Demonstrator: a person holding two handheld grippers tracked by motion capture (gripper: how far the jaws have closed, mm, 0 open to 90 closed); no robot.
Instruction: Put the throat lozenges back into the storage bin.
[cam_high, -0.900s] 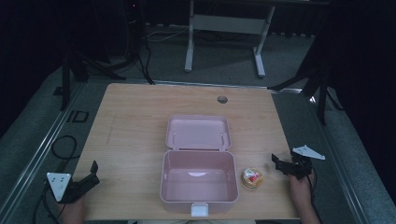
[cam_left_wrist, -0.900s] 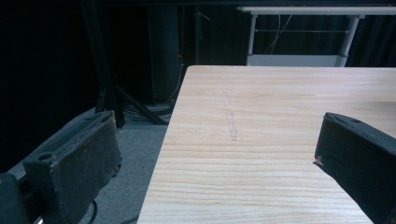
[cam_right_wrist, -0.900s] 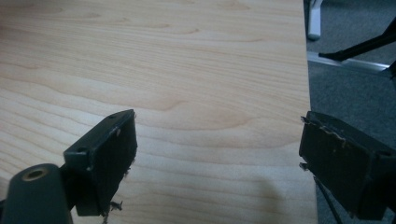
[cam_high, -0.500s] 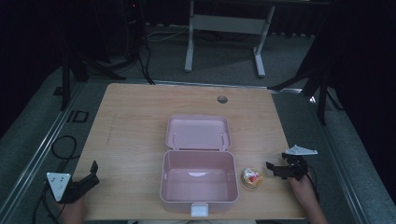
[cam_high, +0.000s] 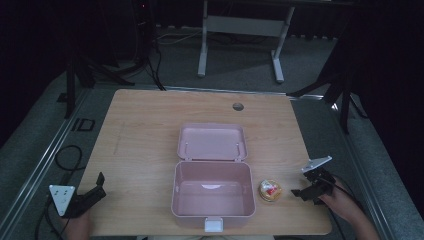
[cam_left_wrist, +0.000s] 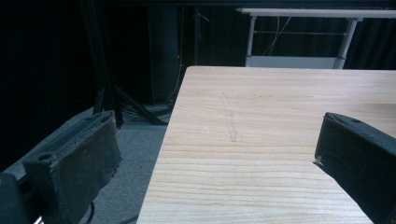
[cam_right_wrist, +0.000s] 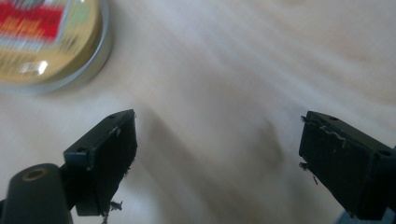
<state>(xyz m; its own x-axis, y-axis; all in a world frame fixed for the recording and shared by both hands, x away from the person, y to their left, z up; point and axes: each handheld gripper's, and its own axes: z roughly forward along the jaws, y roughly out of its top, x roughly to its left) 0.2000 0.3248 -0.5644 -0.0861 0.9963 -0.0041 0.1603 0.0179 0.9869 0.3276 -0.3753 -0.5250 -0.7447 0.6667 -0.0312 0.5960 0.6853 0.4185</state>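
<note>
A pink lunch box (cam_high: 212, 195) stands open near the table's front edge, its lid (cam_high: 212, 142) lying flat behind it. A small round gold tin (cam_high: 269, 190) with a red label lies just right of the box. My right gripper (cam_high: 306, 190) is open, low over the table a short way right of the tin. In the right gripper view the tin (cam_right_wrist: 42, 42) sits at the upper left, beyond the spread jaws, with bare wood between them. My left gripper (cam_high: 95, 189) rests open at the table's front left corner, and the left gripper view has nothing between its jaws.
The wooden table (cam_high: 150, 130) has a round cable hole (cam_high: 238, 106) at the back. Beyond it stands a white desk frame (cam_high: 240, 30) on grey floor. Dark stands and cables (cam_high: 65, 155) flank the left side. The table's left edge (cam_left_wrist: 163, 140) runs close by the left gripper.
My right gripper has dropped lower and moved slightly towards the front beside the tin. The left gripper, box and tin have stayed put.
</note>
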